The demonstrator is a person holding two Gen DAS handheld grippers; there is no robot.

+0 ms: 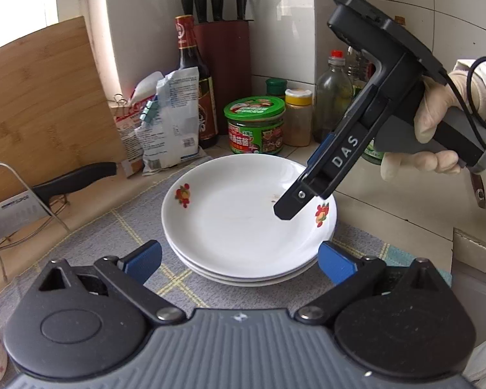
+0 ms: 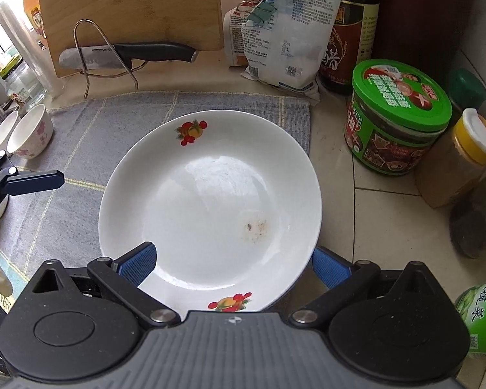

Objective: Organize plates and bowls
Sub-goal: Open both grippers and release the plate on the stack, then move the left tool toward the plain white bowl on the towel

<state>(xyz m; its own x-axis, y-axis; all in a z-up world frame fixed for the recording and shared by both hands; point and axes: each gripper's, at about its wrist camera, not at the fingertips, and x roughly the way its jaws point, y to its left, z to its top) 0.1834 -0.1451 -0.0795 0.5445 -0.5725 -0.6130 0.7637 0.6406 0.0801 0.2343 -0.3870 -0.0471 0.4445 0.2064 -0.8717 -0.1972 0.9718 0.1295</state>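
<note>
Left tongs [image 1: 239,259] stood wide apart, nothing between blue pads, just short of plate stack [image 1: 248,217]. Stack: glossy white round plates with fruit prints, on grey woven mat [image 1: 97,236] on surface. Right tongs [image 2: 233,265] also apart, one pad over top plate's near rim, other just outside it; whether touching, unclear. Left of stack: flowered bowls [image 2: 32,131], wire rack with knife [image 2: 145,53]. Behind stack: green-lidded jar [image 1: 255,124], clipped bags [image 1: 165,120], dark sauce bottle [image 1: 194,81], bamboo board [image 1: 45,97], knife block [image 1: 225,74].
</note>
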